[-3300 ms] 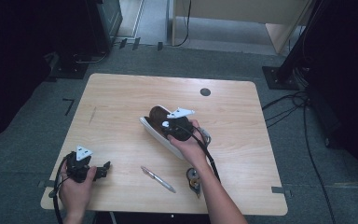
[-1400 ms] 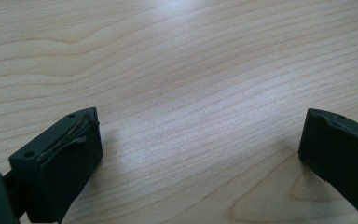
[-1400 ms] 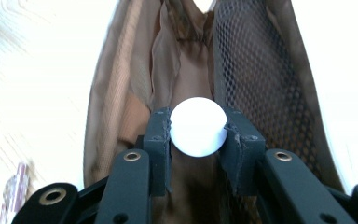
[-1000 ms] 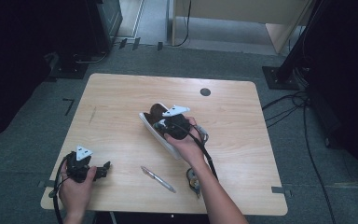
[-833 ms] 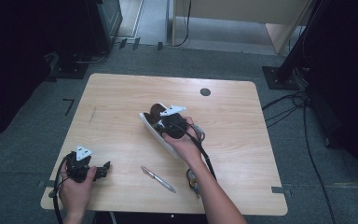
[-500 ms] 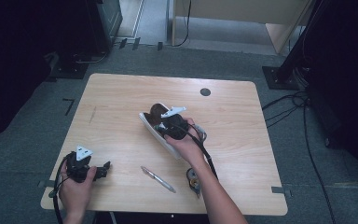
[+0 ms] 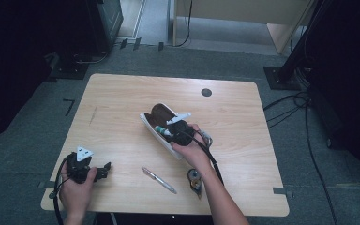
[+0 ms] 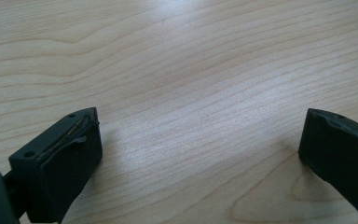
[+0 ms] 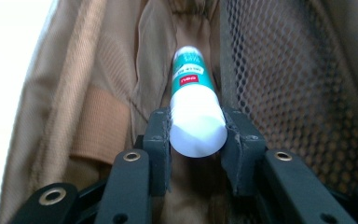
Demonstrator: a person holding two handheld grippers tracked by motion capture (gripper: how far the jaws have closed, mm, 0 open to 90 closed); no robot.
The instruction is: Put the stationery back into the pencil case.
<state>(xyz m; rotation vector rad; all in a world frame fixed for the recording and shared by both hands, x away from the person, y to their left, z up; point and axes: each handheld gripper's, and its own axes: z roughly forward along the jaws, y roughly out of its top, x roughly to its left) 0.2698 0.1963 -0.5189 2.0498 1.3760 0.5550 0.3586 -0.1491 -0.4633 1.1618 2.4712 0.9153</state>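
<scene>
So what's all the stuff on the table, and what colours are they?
Table: one, light wood, with a dark round hole near its far edge.
Pencil case: one, white outside and brown inside, open, mid-table.
Glue stick: one, white and green, held inside the case beside a mesh pocket.
Pen: one, silvery, near the front edge.
Small round item: one, dark with orange, right of the pen; too small to identify.
Left gripper: black, jaws wide apart, low over bare wood at the front left.
Right gripper: black, clamped on the glue stick.
</scene>
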